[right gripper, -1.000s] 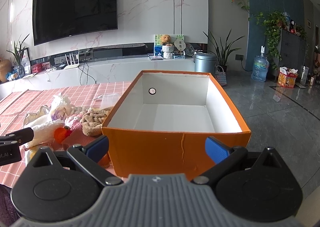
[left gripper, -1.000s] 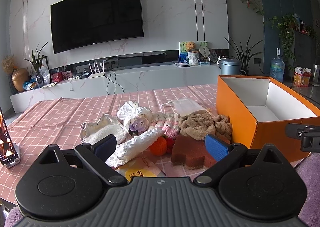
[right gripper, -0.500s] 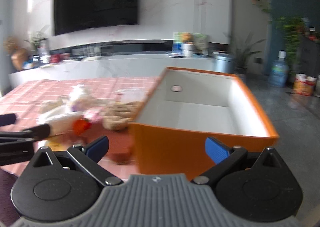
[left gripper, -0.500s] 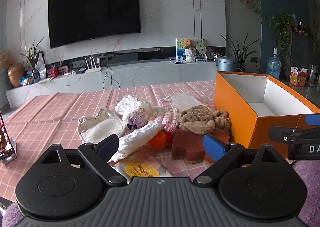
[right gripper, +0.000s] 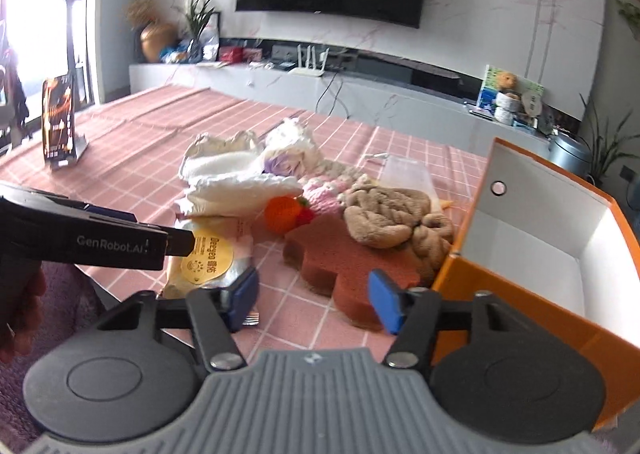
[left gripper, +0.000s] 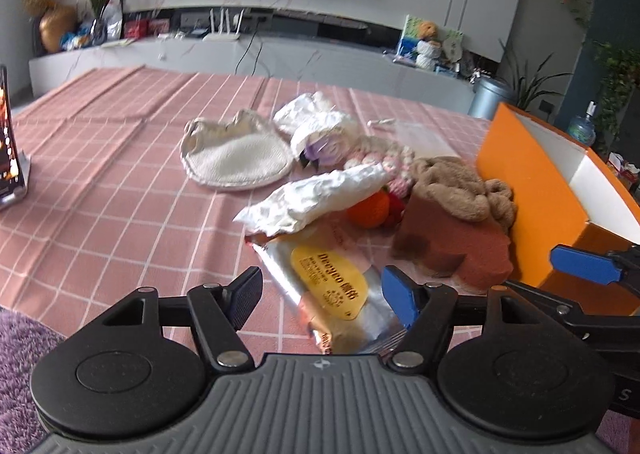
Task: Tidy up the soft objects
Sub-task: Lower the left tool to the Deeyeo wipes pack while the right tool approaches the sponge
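The left hand-held gripper [left gripper: 322, 294] is closing, jaws still spread astride the foil snack packet [left gripper: 328, 286], pads not yet pressing it. The right hand-held gripper [right gripper: 312, 296] is closing over the brown sponge [right gripper: 340, 258], also without contact. Risk: the slick packet may squirt free. The soft pile lies on the worktop [left gripper: 120, 189], orange box [right gripper: 560, 238] at 3 o'clock.
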The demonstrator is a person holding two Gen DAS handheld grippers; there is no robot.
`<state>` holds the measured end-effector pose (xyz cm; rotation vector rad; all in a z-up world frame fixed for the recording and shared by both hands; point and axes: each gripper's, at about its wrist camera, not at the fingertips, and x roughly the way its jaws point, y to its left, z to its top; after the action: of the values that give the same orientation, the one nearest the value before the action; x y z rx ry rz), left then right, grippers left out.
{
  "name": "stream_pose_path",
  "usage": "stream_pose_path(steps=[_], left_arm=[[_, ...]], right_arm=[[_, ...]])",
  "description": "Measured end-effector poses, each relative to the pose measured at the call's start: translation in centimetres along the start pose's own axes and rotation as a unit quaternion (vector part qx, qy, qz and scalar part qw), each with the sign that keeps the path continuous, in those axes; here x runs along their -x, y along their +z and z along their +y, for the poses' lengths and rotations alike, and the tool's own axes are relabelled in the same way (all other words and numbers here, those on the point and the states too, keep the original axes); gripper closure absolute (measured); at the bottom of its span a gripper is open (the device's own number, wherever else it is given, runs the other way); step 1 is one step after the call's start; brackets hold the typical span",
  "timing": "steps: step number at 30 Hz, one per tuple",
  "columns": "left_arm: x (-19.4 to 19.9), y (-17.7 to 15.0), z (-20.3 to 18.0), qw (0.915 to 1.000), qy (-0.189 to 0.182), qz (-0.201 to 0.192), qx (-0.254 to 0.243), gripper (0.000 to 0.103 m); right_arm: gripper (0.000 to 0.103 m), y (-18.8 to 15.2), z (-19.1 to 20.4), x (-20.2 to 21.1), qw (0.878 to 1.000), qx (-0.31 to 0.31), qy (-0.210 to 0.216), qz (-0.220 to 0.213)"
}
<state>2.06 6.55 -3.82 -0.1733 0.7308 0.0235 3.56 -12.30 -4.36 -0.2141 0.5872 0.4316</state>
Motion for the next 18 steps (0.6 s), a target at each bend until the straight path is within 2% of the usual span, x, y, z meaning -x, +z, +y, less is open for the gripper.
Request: stream_pose_path(steps=[3, 8, 11, 15, 18], left_arm=[[-1.3, 0.1, 1.0, 0.9990, -0.018, 0.024, 0.032, 0.022], [-3.1, 0.0, 1.6, 0.9977, -0.012, 0.047, 0.048, 0.022], [-4.3, 0.0, 2.0, 0.9967, -0.013, 0.056, 0.057, 0.022], [-5.4, 0.2, 1.6, 0.9968, -0.012, 0.057, 0.055, 0.022], [-6.0, 0.5, 1.0, 0.9977, -0.007, 0.052, 0.043, 0.022]], right_arm=[[0.049, 0.5, 0.4, -1.9, 1.000, 0.022, -0.002, 0.010], [0.049, 0.6, 1.1, -5.8, 0.997, 0.077, -0.017, 0.025], [0.049, 0.3, 1.2, -7.5, 0.995, 0.090, -0.020, 0.038], [0.033, 0.4, 1.0, -8.8, 0.994, 0.098, -0.031, 0.035], [0.031, 0.5, 0.8, -9.7, 0.994, 0.102, -0.024, 0.038]])
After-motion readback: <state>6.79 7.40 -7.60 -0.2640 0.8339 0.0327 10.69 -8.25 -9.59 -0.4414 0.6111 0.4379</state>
